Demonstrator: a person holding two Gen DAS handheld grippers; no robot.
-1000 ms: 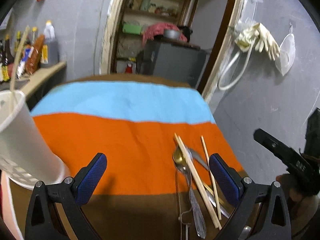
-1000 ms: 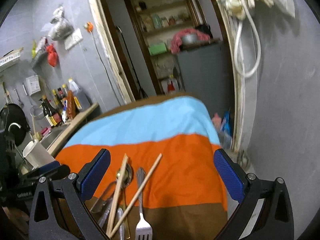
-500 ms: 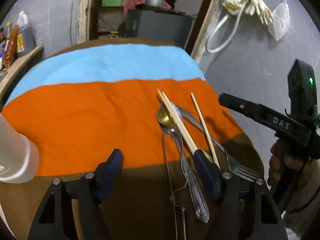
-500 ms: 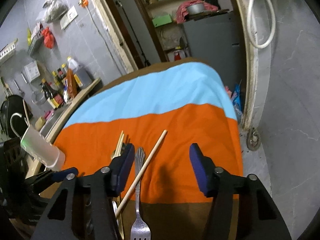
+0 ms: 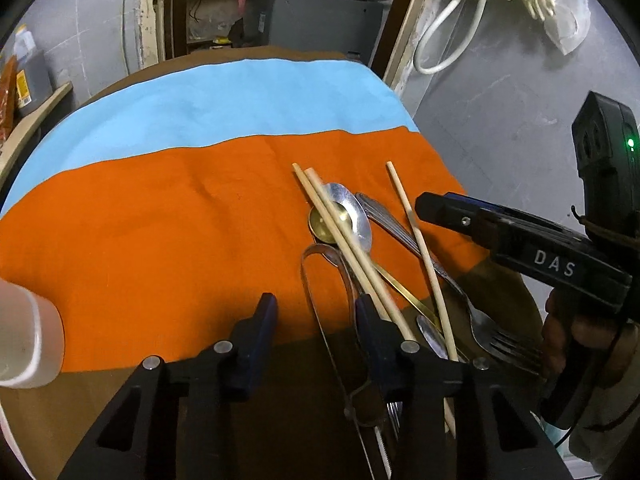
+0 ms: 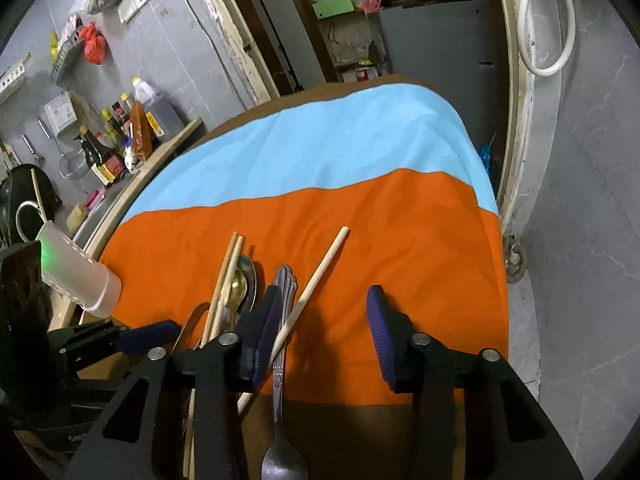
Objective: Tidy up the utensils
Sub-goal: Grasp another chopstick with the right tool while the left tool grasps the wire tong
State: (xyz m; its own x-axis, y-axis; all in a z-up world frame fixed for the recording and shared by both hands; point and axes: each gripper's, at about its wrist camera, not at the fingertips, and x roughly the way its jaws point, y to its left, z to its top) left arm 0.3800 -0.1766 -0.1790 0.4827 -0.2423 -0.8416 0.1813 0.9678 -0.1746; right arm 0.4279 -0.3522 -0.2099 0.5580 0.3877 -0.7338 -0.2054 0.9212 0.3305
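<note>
Striped cloth [image 5: 168,220], blue, orange, brown, covers the table. Left gripper [image 5: 316,332] and right gripper [image 6: 322,328], jaws just narrowed but apart, clasp nothing. Utensil pile [image 5: 360,248] lies just beside each: chopsticks [image 5: 348,240] across spoons [image 5: 344,216], fork [image 6: 282,320] possibly beneath. White cup [image 6: 76,268] stands left; bottles [image 6: 108,152] behind.
</note>
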